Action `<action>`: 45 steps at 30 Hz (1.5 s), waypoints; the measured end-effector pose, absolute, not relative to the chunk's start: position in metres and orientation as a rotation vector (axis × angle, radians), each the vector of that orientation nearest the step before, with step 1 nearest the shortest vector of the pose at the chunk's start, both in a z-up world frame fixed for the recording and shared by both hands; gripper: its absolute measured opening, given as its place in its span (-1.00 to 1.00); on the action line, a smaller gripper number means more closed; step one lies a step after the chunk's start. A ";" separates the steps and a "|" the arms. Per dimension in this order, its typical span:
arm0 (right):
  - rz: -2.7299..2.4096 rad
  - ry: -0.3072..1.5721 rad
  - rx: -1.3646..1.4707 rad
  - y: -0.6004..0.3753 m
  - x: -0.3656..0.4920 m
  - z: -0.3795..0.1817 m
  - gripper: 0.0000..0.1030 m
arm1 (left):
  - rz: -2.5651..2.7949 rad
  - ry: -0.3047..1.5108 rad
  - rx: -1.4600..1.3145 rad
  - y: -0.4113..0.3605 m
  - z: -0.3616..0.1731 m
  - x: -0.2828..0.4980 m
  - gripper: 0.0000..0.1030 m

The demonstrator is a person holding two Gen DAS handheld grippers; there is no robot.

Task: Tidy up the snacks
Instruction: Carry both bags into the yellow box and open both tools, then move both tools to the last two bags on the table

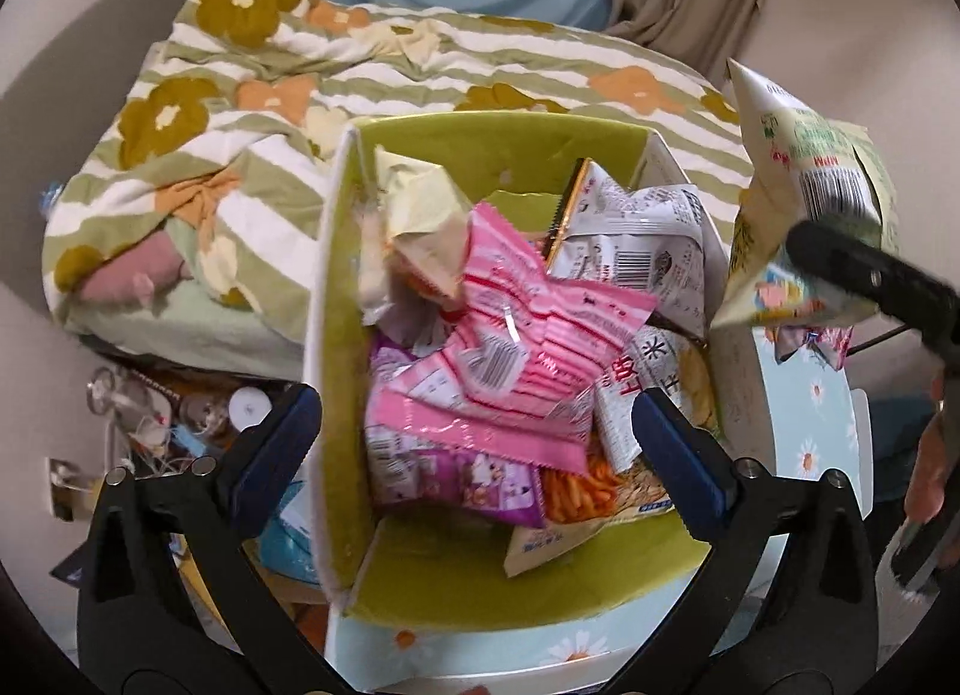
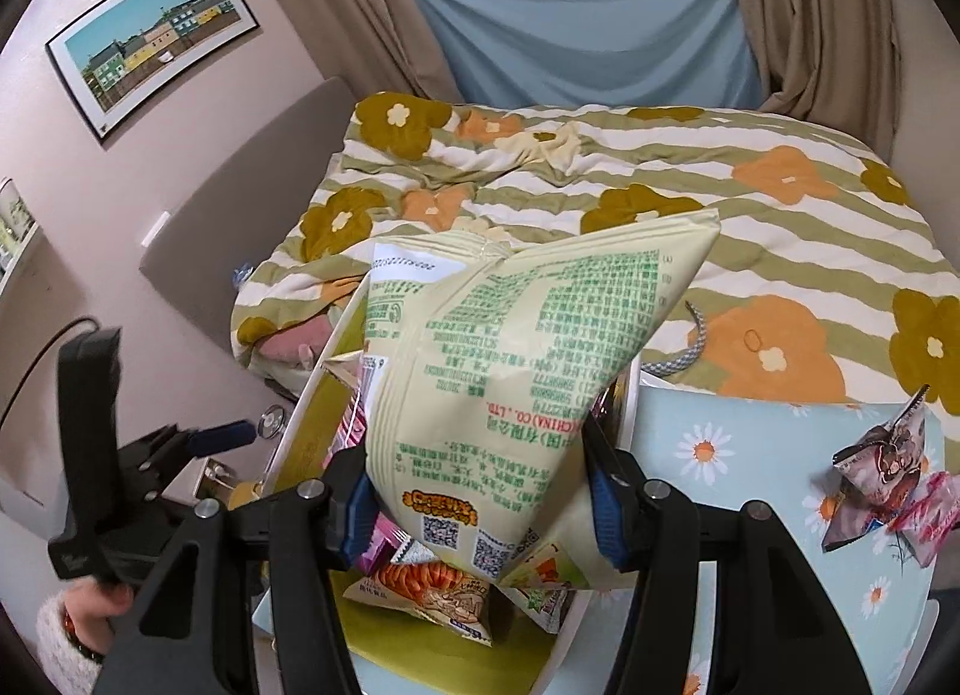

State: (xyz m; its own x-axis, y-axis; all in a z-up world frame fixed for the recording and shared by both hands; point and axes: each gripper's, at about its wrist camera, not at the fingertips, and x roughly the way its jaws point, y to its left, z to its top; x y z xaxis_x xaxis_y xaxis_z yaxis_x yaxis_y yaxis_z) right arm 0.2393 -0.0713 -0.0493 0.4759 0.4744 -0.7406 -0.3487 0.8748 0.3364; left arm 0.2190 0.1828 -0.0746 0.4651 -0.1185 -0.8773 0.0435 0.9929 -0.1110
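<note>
A green-lined storage box [image 1: 420, 593] holds several snack packets, with a pink packet [image 1: 510, 347] on top. My left gripper [image 1: 474, 425] is open and empty, hovering over the box's near end. My right gripper [image 2: 480, 509] is shut on a big pale yellow chip bag [image 2: 510, 371] with green print, held above the box [image 2: 312, 425]. The same bag [image 1: 798, 203] shows at the right in the left wrist view, above the box's right wall. The left gripper [image 2: 222, 437] also shows at the left of the right wrist view.
The box stands on a light blue daisy-print table [image 2: 750, 455]. Two small loose snack packets [image 2: 888, 491] lie on the table's right side. Behind is a bed with a striped floral quilt [image 2: 660, 185]. Clutter lies on the floor left of the box [image 1: 168, 413].
</note>
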 end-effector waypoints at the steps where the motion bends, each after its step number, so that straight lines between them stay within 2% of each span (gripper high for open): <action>1: 0.502 0.951 0.148 -0.069 0.241 -0.048 0.04 | -0.091 1.077 -0.075 0.184 -0.073 0.217 1.00; 7: 0.507 0.960 0.128 -0.046 0.264 -0.040 0.06 | -0.073 1.047 -0.091 0.201 -0.066 0.217 1.00; 14: 0.499 1.005 0.120 -0.016 0.294 -0.057 0.07 | -0.053 1.057 -0.074 0.215 -0.072 0.228 1.00; 16: 0.493 1.019 0.139 -0.011 0.301 -0.065 0.25 | -0.054 1.063 -0.075 0.218 -0.076 0.230 1.00; 18: 0.478 1.013 0.145 -0.010 0.301 -0.067 0.88 | -0.056 1.068 -0.075 0.219 -0.080 0.231 1.00; 20: 0.470 0.988 0.150 -0.011 0.296 -0.067 0.99 | -0.057 1.070 -0.076 0.220 -0.083 0.229 1.00; 29: 0.435 0.925 0.135 -0.024 0.265 -0.066 0.99 | -0.057 1.062 -0.084 0.217 -0.082 0.218 1.00; 45: 0.445 0.783 0.147 -0.064 0.201 -0.004 0.99 | -0.061 0.901 -0.049 0.184 -0.009 0.176 1.00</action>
